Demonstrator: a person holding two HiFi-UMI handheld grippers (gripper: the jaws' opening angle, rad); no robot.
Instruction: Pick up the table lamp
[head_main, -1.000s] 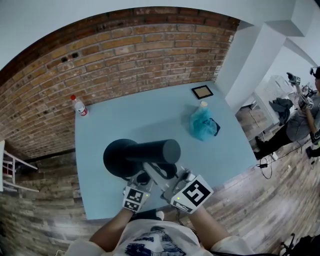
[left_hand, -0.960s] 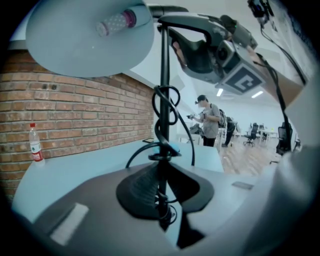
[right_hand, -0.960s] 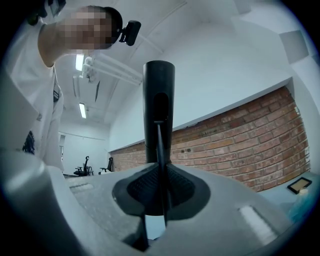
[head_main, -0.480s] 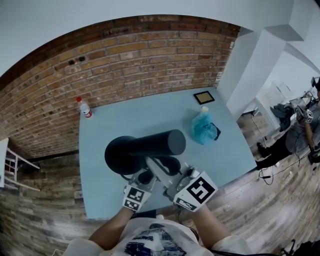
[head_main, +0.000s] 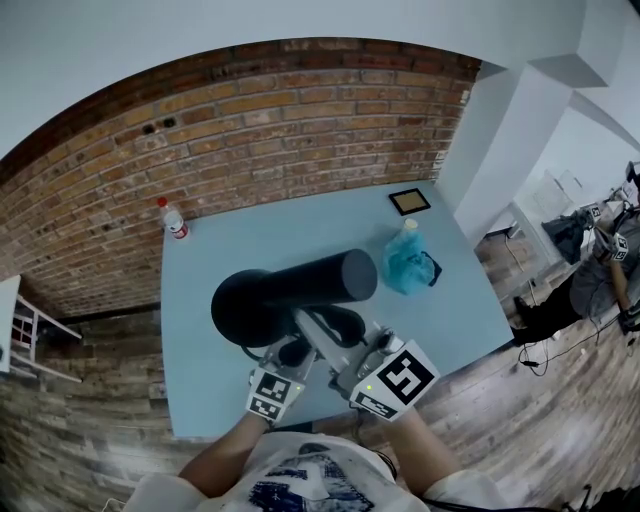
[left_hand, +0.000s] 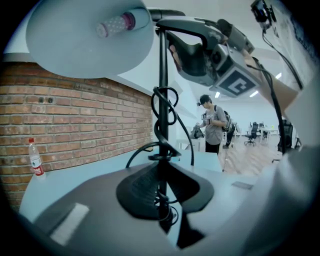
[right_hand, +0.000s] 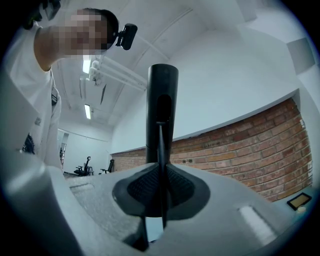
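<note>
Lifted a little higher than a second ago, with the cylinder's end now further up and right in the head view, the table lamp (head_main: 300, 290) appears to hang clear of the pale blue worktop (head_main: 220, 250), straight ahead of both grippers. From above, its long axis reads as lying across the frame, broad black disc (head_main: 245, 308) to the left and black cylinder (head_main: 325, 282) to the right. The thin stem (left_hand: 162, 75) is all but hidden there. In each gripper view the stem runs up the frame between that gripper's jaws. The left gripper (left_hand: 161, 207) is clamped on the stem at the coiled cable (left_hand: 167, 107), and the right gripper (right_hand: 161, 200) is clamped on it further along, toward the cylinder. That makes the left gripper the one nearer the cable end. Only the left gripper view shows the right gripper's hold and the cable coil. Only the right gripper view shows the stem entering a slot in the cylinder. Only the head view shows what stays on the worktop: a bottle (head_main: 173, 220) by the brick wall (head_main: 250, 130), a blue bag (head_main: 405, 265) and a small framed square (head_main: 410, 201), all well apart from the lamp.
</note>
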